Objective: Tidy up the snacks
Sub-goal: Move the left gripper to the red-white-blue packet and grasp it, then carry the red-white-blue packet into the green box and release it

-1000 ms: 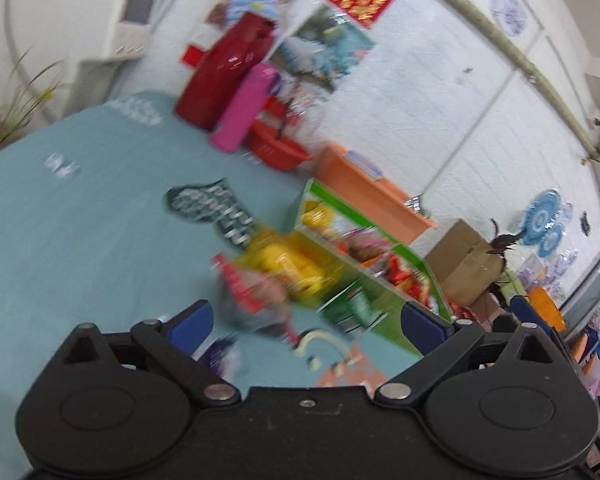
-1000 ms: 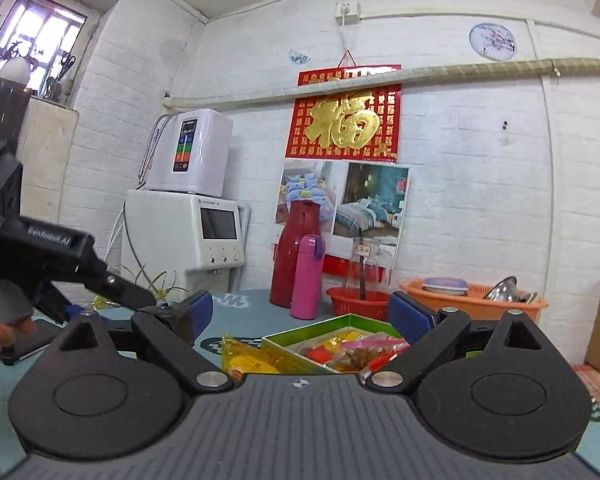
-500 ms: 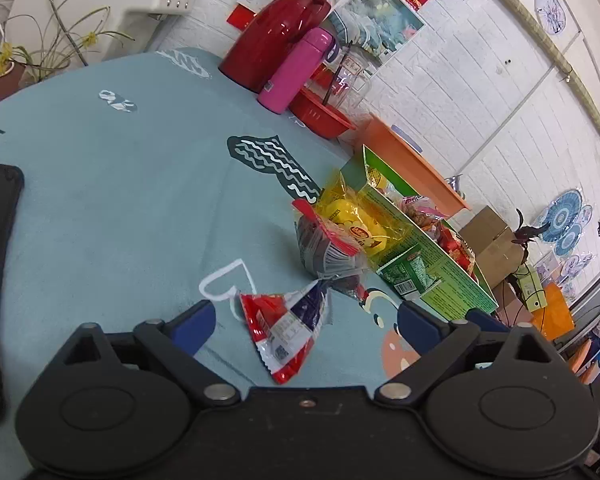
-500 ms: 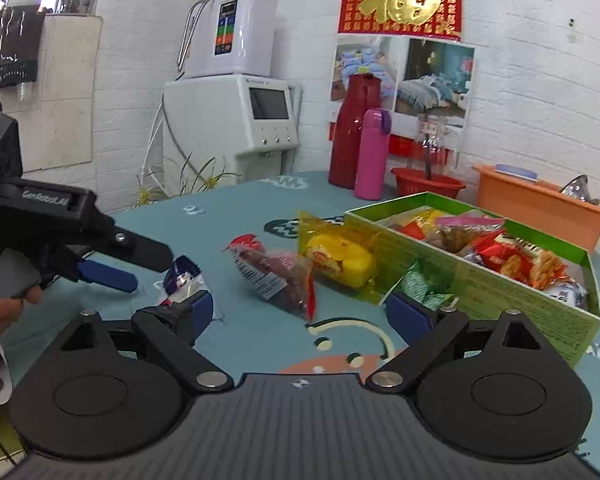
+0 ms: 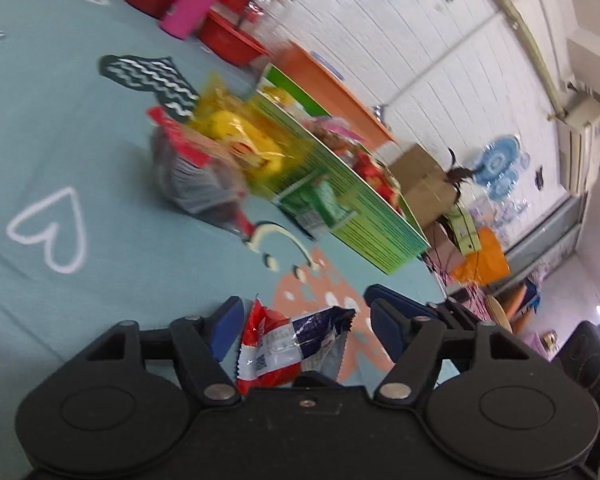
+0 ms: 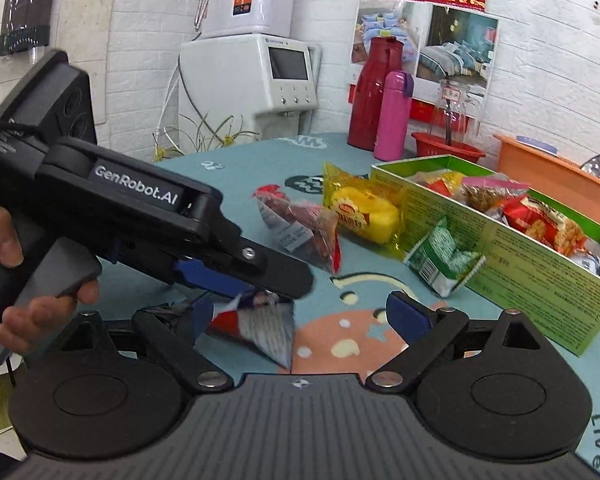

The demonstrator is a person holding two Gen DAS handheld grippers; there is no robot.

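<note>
Snacks lie loose on the teal surface [image 6: 148, 288] beside the green box [image 6: 540, 264]. Step in hand: pickup of the red-and-blue packet [image 5: 292, 348]. The left gripper [image 5: 300, 320] straddles it, jaws closing, pads not yet pressing. The right gripper [image 6: 300, 316] stands spread, empty. Next move, as judged: complete the pinch, lift clear, carry to the box.

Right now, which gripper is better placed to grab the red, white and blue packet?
Left. The left gripper straddles the red, white and blue packet, jaws closing around it. The right gripper is open, nothing between its jaws.
</note>
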